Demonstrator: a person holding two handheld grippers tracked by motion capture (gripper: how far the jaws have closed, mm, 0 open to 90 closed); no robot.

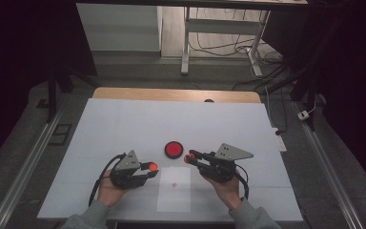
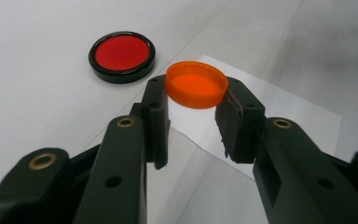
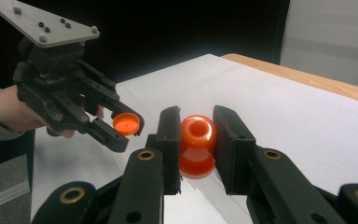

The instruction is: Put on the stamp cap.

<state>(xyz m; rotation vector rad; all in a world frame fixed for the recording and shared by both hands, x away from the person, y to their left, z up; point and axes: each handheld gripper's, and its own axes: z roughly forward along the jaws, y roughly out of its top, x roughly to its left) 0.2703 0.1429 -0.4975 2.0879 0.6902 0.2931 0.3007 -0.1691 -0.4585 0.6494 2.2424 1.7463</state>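
My left gripper [image 2: 196,92] is shut on a shallow orange cap [image 2: 196,84], held by its rim above the table, hollow side up. The same cap [image 3: 125,123] and left gripper [image 3: 119,128] appear at the left of the right gripper view. My right gripper [image 3: 198,122] is shut on a small orange bottle-shaped piece [image 3: 197,140], pinched at its rounded upper part. In the high view the left gripper [image 1: 151,169] and right gripper [image 1: 189,158] face each other a short gap apart, near the table's front.
A red disc with a black rim [image 1: 174,149] lies flat on the white table cover [image 1: 124,124], just beyond the two grippers. A white paper sheet [image 1: 174,191] with a small red mark lies below them. A wooden table edge [image 1: 171,94] runs along the back.
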